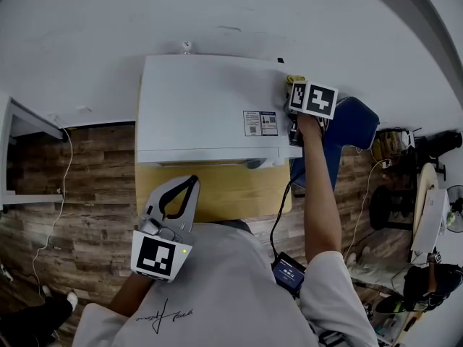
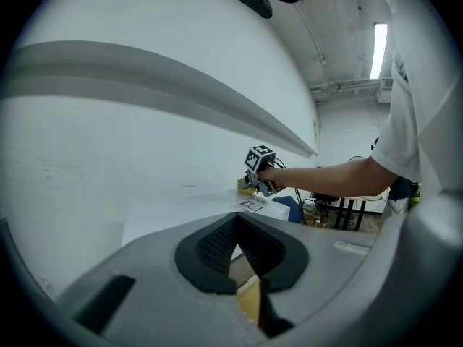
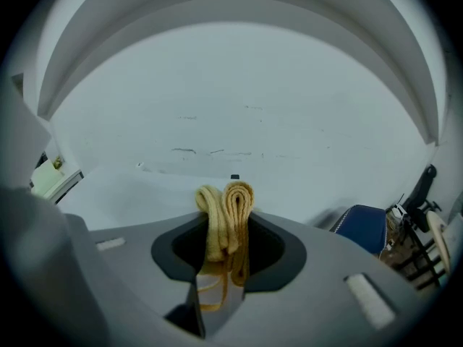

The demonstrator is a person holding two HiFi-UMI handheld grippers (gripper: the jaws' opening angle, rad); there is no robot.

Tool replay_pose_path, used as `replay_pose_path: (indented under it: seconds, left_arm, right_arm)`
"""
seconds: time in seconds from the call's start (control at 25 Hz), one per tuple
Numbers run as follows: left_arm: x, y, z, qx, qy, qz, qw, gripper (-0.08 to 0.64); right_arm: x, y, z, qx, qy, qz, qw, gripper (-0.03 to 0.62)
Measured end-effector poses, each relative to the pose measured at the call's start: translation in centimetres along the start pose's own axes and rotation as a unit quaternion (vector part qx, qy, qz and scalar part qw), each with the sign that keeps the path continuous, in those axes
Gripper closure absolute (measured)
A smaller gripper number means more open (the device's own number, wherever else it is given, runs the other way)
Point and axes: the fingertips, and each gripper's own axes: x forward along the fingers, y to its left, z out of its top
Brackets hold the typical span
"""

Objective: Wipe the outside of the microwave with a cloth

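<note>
My right gripper [image 3: 226, 226] pinches the soft, floppy cloth [image 3: 231, 196] mid-fold at the microwave's [image 1: 210, 110] back right corner; my left gripper [image 2: 242, 257] is pressed together, empty.

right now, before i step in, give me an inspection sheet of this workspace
surface: wooden table, carrying the microwave
job's things: white microwave, door shut as far as shown; yellow cloth at its top right rear corner
clutter: nothing seen on the table
grippers: right gripper fingers shut on the cloth; left gripper shut, empty, near the person's body
cables: black cable beside the table's right edge; white cable on the floor, left
surroundings: wood floor, blue chair right of the microwave, white wall behind
</note>
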Motion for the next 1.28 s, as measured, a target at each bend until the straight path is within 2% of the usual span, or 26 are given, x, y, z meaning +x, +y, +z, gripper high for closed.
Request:
replay_pose_path:
  seconds: [1.28]
  left_arm:
    - [-3.7,2.4,-1.6,-0.001,0.006,0.041,0.9991,0.568]
  right_arm:
    - [-0.4,11.5,0.2,-0.047,-0.005,0.072,0.996,0.471]
